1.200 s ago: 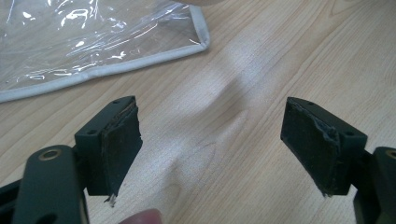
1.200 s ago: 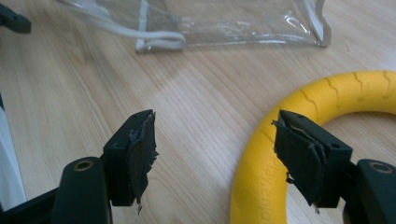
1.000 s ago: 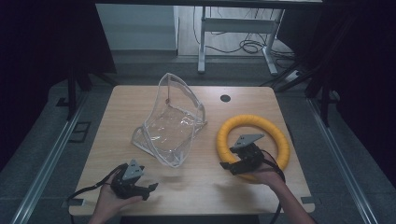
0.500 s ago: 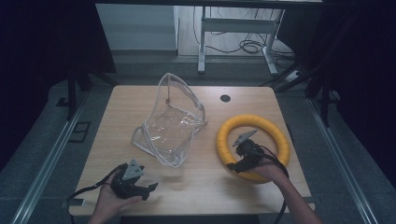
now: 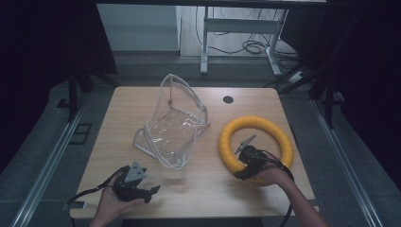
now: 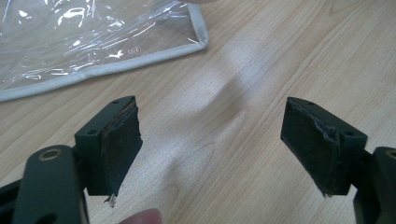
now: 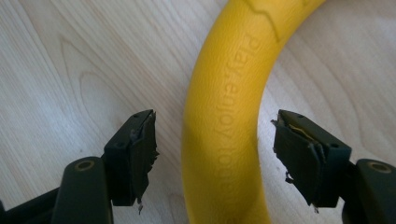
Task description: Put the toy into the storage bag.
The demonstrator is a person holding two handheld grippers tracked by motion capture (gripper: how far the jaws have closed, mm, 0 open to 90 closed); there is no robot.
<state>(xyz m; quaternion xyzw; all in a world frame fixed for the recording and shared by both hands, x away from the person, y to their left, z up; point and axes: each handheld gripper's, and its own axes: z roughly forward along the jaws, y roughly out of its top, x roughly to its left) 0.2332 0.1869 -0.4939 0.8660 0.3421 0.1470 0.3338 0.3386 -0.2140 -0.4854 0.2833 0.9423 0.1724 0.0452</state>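
Note:
A yellow ring (image 5: pixel 256 143) lies flat on the right half of the wooden table (image 5: pixel 208 189). My right gripper (image 5: pixel 242 162) hangs over the ring's near-left arc, open, its jaws straddling the yellow tube (image 7: pixel 229 121) without touching it. A clear plastic pouch with a pale trim (image 5: pixel 172 124) stands crumpled at the table's middle. My left gripper (image 5: pixel 150 191) rests open near the front left edge, with bare wood between its jaws. In the left gripper view the pouch's trimmed corner (image 6: pixel 198 39) lies just ahead of it.
A small black grommet (image 5: pixel 228 99) sits in the table top near the back edge. A white desk frame with cables (image 5: pixel 239 28) stands on the floor behind the table. Dark metal rails run along both sides of the table.
My right gripper has swung down and to the left, from over the ring's hole onto its near-left arc. The left gripper and the pouch have stayed put.

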